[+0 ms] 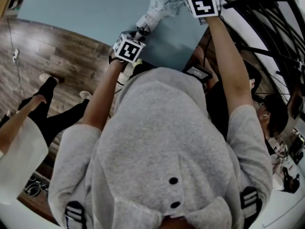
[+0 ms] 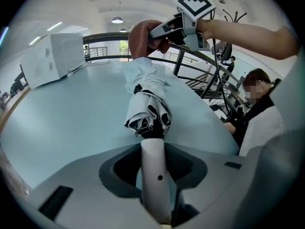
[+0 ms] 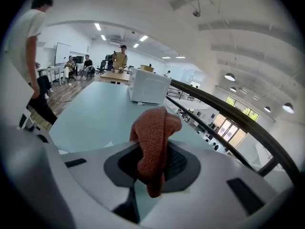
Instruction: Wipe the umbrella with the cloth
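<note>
Cloth (image 3: 155, 128) and umbrella (image 2: 147, 101) are both in hand. The left gripper (image 2: 155, 163) is clamped on the white handle (image 2: 153, 194), and the folded canopy points away from it over the table (image 2: 66, 123), nearer the right edge than the left. Whether the tip rests on the top I cannot tell. The right gripper (image 3: 153, 168) is closed on the rust-red cloth, with a soft bunch standing out past its jaws. In the left gripper view that bunch hangs just above the far end of the canopy, and contact cannot be judged. A white box (image 2: 52, 58) sits well apart at the far left corner. The step in hand looks like setting the cloth down for a stroke. To do it well, lead with the loose bunch so only fabric meets the canopy and the hard jaws stay off it. Wipe along the folds, from the far end toward the handle, rather than across them, which would drag the pleats open. Keep the left grip still and firm, since pressure far from the handle will tend to swing the umbrella. Between strokes, turning the handle would bring unwiped sides up.
</note>
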The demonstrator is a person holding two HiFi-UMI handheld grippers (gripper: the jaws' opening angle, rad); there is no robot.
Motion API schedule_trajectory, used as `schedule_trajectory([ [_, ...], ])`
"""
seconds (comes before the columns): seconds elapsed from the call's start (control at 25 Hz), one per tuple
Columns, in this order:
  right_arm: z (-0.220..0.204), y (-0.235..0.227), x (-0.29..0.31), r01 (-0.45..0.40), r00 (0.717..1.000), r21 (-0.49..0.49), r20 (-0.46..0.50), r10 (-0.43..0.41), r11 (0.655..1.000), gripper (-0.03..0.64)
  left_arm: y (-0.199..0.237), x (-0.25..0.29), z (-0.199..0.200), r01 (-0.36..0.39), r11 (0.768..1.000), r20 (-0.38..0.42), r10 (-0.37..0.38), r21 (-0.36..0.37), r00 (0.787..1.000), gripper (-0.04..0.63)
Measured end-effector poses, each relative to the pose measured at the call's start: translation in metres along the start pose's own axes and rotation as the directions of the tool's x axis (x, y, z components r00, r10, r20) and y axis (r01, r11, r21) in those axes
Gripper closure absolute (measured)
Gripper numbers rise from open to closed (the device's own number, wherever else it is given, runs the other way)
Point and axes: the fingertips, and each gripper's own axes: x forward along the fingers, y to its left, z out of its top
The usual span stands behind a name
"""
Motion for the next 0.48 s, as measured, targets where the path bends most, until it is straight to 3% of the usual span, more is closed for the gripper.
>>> schedule_trajectory([
  [0.24, -0.022, 0.069, 0.011, -0.113, 0.992, -0.167, -0.071, 0.102, 0.980, 0.534, 0.000, 0.000, 0.001, 0.001, 1.000, 0.006, -0.001, -0.001, 1.000, 0.439],
  [0.48, -0.041, 0.112, 0.015, -0.210, 0.974, -0.218, -0.129, 0.185, 0.953, 0.534, 0.001, -0.004, -0.002, -0.002, 1.000, 0.001, 0.002, -0.001, 1.000, 0.439],
])
